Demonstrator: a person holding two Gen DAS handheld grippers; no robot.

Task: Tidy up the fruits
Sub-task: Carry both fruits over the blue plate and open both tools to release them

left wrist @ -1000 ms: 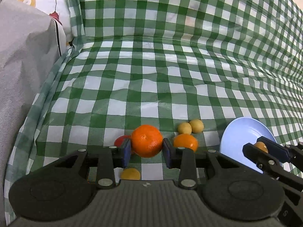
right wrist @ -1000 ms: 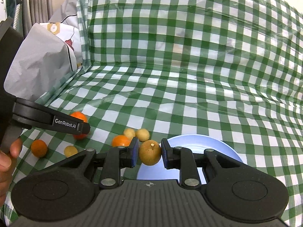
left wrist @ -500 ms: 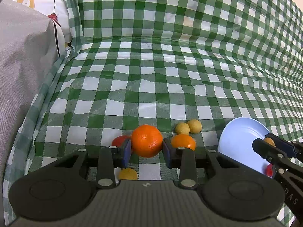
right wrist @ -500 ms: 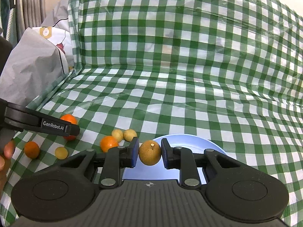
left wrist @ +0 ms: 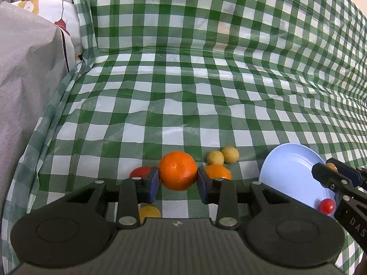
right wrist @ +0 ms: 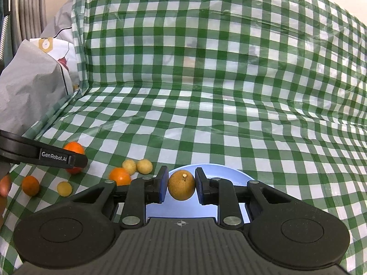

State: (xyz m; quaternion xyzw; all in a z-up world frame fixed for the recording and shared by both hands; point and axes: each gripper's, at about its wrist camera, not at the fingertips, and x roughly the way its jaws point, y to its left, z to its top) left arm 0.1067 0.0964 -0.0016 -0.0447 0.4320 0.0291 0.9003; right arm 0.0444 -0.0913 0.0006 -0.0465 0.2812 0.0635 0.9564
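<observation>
My left gripper is shut on a large orange, held above the checked cloth. My right gripper is shut on a brown round fruit over the blue plate. The plate lies at the right in the left wrist view, with a small red fruit on it. On the cloth lie a smaller orange, two yellow round fruits, a red fruit and a yellow fruit.
A grey bag stands along the left edge. The green checked cloth rises as a back wall behind the table. The left gripper's finger crosses the left of the right wrist view.
The right gripper has moved further over the plate with its fruit. The left gripper still holds the orange, nearly in place.
</observation>
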